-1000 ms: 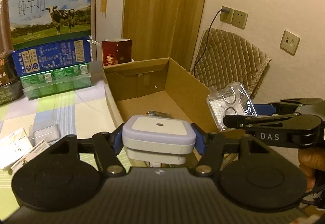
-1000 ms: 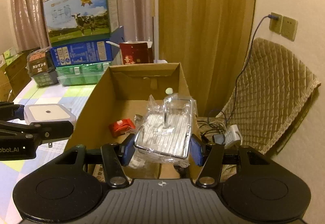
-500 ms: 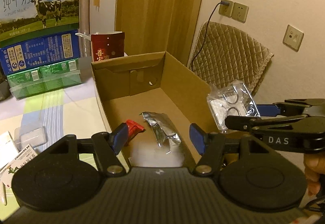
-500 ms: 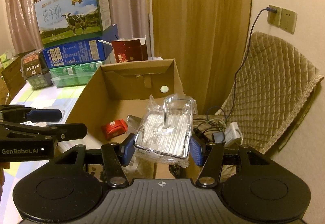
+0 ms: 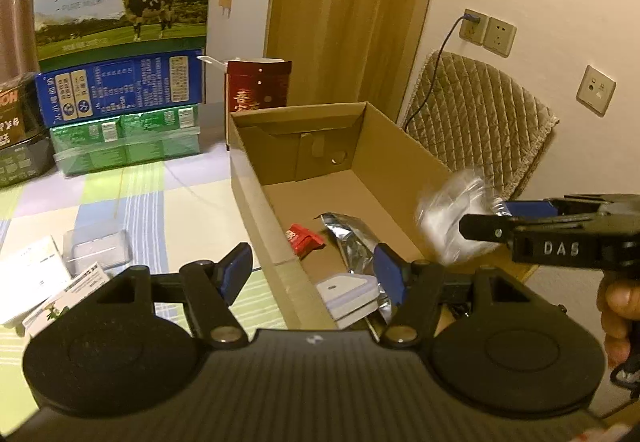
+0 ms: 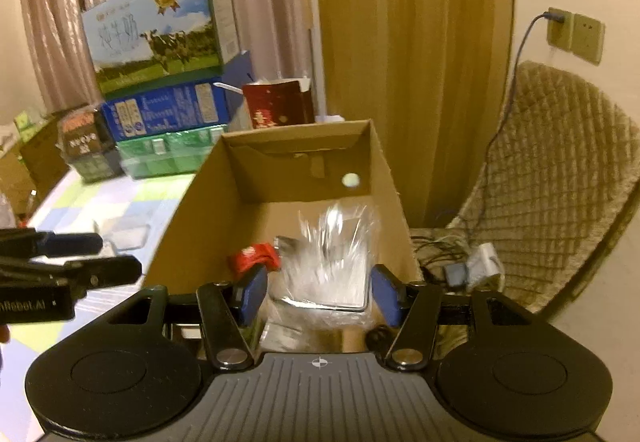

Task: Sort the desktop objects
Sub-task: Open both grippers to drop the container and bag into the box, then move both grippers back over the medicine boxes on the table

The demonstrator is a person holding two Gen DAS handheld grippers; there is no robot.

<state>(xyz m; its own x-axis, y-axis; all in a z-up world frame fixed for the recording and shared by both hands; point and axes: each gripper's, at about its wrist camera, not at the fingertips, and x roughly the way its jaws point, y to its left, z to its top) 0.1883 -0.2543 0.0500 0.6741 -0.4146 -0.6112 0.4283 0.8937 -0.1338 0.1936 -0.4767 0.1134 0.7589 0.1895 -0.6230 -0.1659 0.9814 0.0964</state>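
One cardboard box (image 5: 256, 197) at frame centre is seen holding one red packet (image 5: 304, 238), one foil pouch (image 5: 352, 234) and one white device (image 5: 348, 294), while the left gripper (image 5: 312, 270) is released and empty and the right gripper (image 6: 316, 290), jaws just opened, has one blurred clear plastic package (image 6: 332, 254) loose between them.

This is a room in a home: a table (image 5: 168, 201) under a checked cloth carries stacked milk cartons (image 5: 120, 1), long curtains (image 6: 52, 21) hang at the window, and a quilted chair (image 6: 560, 177) stands by the wall sockets (image 5: 486, 30).
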